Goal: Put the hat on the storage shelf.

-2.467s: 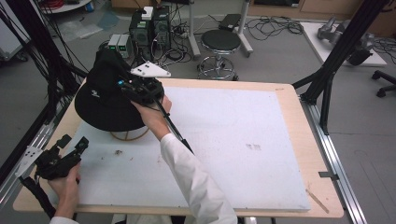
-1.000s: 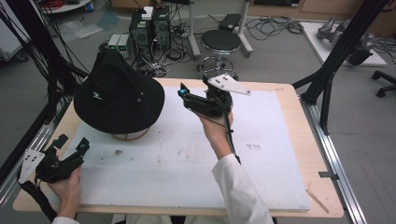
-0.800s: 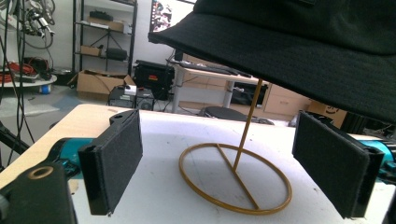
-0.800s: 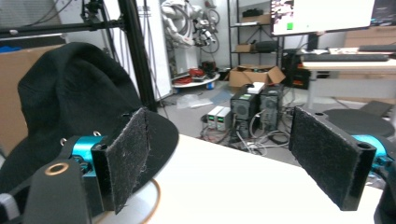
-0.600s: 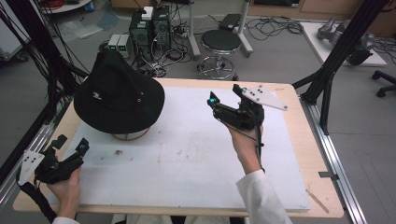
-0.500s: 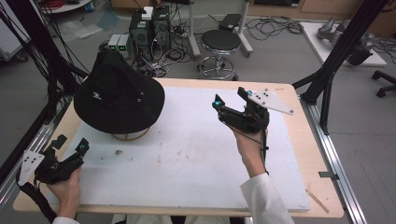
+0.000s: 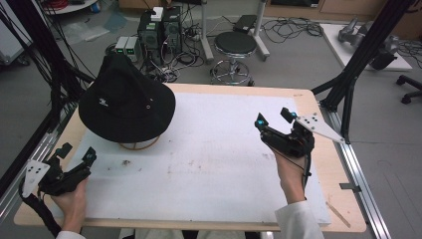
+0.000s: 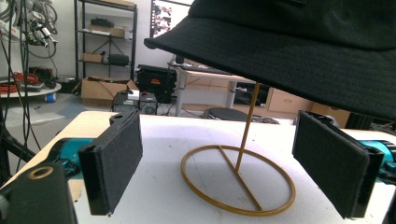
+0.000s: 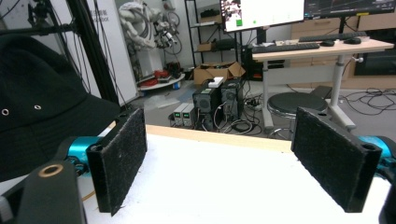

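Overhead, a black bucket hat (image 7: 127,102) sits on a gold wire stand (image 7: 139,145) at the counter's (image 7: 219,164) far left; the left claw (image 7: 75,153) and right claw (image 7: 272,118) both gape, empty. Left gripper view: stand (image 8: 238,179) beyond spread pads, hat (image 8: 299,42) overhead. Right gripper view: hat (image 9: 37,116) at left.

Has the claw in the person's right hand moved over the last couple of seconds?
Yes. The right claw was at the black fabric hat on its gold wire stand; it has swung away to the table's right side, open and empty.
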The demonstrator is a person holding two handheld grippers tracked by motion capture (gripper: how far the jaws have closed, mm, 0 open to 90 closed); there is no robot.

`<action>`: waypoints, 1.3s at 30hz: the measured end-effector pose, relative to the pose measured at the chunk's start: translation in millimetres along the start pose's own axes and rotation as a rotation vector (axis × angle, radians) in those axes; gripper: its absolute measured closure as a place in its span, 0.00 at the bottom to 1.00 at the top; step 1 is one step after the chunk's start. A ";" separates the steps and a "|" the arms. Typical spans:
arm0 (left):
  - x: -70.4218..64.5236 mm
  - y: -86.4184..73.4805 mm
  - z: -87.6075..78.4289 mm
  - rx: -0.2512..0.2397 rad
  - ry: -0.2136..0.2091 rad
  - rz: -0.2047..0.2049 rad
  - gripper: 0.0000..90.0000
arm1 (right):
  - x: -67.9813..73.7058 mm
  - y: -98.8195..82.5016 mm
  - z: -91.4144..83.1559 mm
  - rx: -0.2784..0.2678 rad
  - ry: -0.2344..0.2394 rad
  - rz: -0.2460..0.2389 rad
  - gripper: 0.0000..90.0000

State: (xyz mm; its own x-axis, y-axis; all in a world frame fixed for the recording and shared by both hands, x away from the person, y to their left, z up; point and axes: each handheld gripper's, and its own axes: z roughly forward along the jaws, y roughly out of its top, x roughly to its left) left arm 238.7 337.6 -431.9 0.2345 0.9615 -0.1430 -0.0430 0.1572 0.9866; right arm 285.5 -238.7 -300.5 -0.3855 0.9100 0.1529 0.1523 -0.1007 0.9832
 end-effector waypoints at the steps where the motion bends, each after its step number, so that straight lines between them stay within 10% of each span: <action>1: -0.2 0.0 0.1 0.001 0.000 0.000 0.18 | -4.2 -2.2 -3.4 -0.009 0.000 0.008 0.19; 39: -1.5 -2.4 1.3 0.017 -0.005 -0.024 0.18 | -54.3 -95.8 -35.0 0.014 -0.128 0.090 0.17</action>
State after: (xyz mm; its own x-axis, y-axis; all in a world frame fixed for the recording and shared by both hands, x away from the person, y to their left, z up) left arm 239.7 335.4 -433.9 0.2399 0.9565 -0.1661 -0.0213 0.1762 0.9841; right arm 260.0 -292.5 -399.5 -0.2508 0.9413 0.2259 0.1945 -0.1796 0.9643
